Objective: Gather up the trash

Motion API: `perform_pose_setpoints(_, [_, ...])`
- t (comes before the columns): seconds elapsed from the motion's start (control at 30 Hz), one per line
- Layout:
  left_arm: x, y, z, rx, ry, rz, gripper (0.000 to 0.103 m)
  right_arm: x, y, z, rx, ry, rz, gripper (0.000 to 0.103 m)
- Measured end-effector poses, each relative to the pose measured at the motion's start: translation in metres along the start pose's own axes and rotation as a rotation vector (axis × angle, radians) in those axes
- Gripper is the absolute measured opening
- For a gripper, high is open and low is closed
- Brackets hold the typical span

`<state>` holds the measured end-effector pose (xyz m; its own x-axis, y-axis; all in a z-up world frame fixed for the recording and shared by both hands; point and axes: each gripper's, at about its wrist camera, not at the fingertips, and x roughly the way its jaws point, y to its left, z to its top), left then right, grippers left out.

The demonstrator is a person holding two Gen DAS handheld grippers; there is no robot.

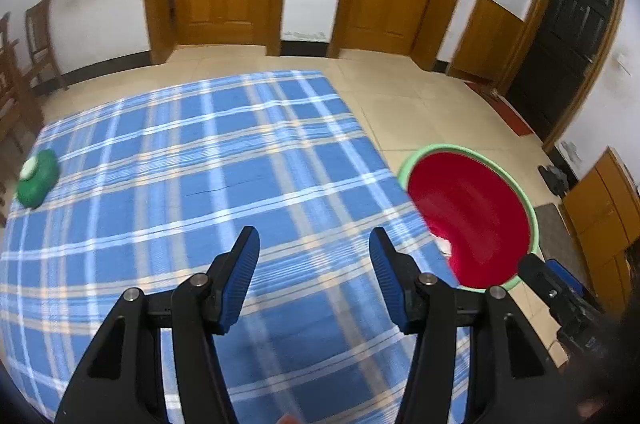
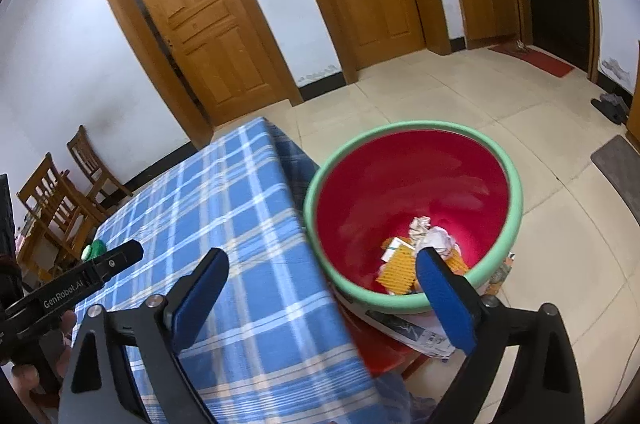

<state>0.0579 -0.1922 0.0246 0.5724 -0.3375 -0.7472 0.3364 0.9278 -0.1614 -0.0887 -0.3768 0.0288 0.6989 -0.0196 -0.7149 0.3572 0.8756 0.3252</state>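
Left tongs (image 1: 314, 256) released, nothing between the blue pads, hanging over the checked cloth of the surface (image 1: 180, 152). Right tongs (image 2: 322, 278) spread wide and empty, straddling the surface edge and the near rim of the bin (image 2: 516, 200); no earlier picture to compare, so only the present gape is noted. A few fingers (image 2: 66, 324) of the person show at the lower left of the right view, beside the left tool's body. Bin sits just off the surface's right edge, seemingly on a red stool with a printed paper under it. Inside, at the bottom: trash (image 2: 420, 244), being crumpled white paper, a yellow ridged wrapper and a small carton, all lying together on the near side. So some trash is already collected. A scrap or packet shows on the floor just behind the bin on its right, partly hidden; cannot tell what it is. Farther across the cloth, near the far left edge, a green thing with a white top (image 1: 38, 178) lies alone, well apart from both tongs; blurred, so whether it is trash is unsure. Otherwise the cloth looks bare. Judgement: task well along; the green thing, if trash, is the likely remainder.
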Motion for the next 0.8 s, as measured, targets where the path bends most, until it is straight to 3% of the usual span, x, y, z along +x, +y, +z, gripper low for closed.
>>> perform_pose_setpoints(0.37, [-0.044, 0.036, -0.018, -0.064, -0.068, 0.084, 0.057, -0.02, 0.052, -0.014, -0.111, -0.029, 0.048, 0.099])
perform_pose_setpoints(0.8, [-0.085, 0.063, -0.032, -0.118, -0.135, 0.164, 0.057, -0.04, 0.081, -0.02, -0.177, -0.075, 0.074, 0.101])
